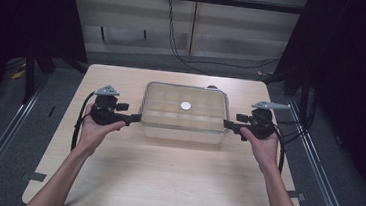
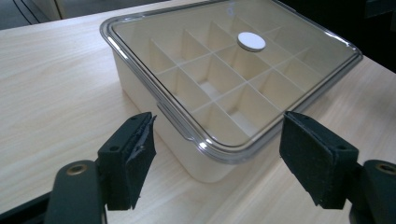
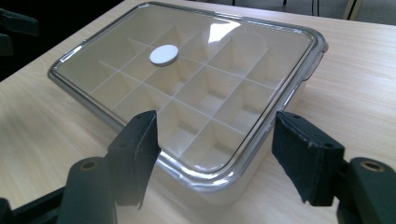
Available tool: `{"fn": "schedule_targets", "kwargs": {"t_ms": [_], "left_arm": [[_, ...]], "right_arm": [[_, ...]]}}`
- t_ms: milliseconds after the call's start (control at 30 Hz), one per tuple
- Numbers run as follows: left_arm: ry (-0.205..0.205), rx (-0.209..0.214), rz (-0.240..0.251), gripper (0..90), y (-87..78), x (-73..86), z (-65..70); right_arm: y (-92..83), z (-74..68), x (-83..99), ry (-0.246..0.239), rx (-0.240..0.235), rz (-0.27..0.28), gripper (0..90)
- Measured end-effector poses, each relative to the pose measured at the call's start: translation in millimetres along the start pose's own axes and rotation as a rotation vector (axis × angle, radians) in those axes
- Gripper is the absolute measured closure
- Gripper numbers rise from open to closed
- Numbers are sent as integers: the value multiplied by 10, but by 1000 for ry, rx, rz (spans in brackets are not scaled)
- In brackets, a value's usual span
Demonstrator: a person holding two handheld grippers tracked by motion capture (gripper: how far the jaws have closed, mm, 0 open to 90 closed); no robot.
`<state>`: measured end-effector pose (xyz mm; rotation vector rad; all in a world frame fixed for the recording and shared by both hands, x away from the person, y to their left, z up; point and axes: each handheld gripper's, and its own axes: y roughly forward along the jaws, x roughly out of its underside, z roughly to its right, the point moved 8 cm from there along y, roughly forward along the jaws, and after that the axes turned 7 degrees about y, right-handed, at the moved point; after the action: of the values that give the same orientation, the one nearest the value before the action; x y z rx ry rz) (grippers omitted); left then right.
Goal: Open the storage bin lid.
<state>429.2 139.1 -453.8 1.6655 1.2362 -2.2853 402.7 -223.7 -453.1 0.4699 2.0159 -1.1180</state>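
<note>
A cream box (image 1: 184, 128) with several inner compartments stands in the middle of the table under a clear lid (image 1: 171, 99). A small white round disc (image 1: 186, 105) sits on the lid's centre. My left gripper (image 1: 137, 119) is at the box's left end, and my right gripper (image 1: 228, 123) is at its right end. In the left gripper view the gripper (image 2: 219, 135) is open, its jaws wide apart around a near corner of the box (image 2: 140, 84), pads clear of it. The right gripper (image 3: 217, 128) is open the same way around its corner of the box (image 3: 243, 186).
The light wooden table (image 1: 164, 176) has bare surface in front of the box and along both sides. A cable (image 1: 76, 124) trails from the left gripper toward the table's left edge. Dark curtains and floor rails flank the table; cables lie on the floor behind.
</note>
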Motion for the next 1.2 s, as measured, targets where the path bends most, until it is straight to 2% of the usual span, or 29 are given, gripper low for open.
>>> {"fn": "schedule_targets", "kwargs": {"t_ms": [133,200,367,433,500,567,600,667,733,767,833,900,1000,1200], "left_arm": [[-7,-3,6,263,45,-27,-31],[-11,-15,-13,257,133,-25,-87],[-40,-21,-27,239,232,-83,-182],[-40,5,-30,216,291,-175,-155],[-25,-7,-45,217,331,-178,-165],[-31,-10,-46,216,355,-170,-179],[-63,-15,-41,210,399,-134,-212],[-66,-12,-51,207,424,-101,-227],[-66,-27,-68,201,469,-49,-255],[-83,-15,-75,202,523,-17,-255],[-66,-14,-77,203,553,-18,-240],[-37,-44,-110,210,570,-3,-246],[-49,-36,-107,231,608,5,-247],[-77,-7,-100,226,659,-3,-238]], "right_arm": [[71,36,-54,-2,14,-14,297],[137,78,-105,-7,40,-30,255],[217,52,-200,-11,32,-39,211],[261,61,-219,-6,40,-50,198],[300,103,-206,16,50,-73,188],[314,120,-197,25,54,-81,188],[328,113,-174,16,40,-106,189],[332,107,-167,16,39,-105,191],[374,140,-122,29,36,-116,188],[407,178,-93,35,48,-129,186],[446,212,-65,49,44,-130,177],[477,226,-44,43,31,-131,186],[497,247,-39,44,42,-134,178],[559,267,-4,74,23,-145,169]]}}
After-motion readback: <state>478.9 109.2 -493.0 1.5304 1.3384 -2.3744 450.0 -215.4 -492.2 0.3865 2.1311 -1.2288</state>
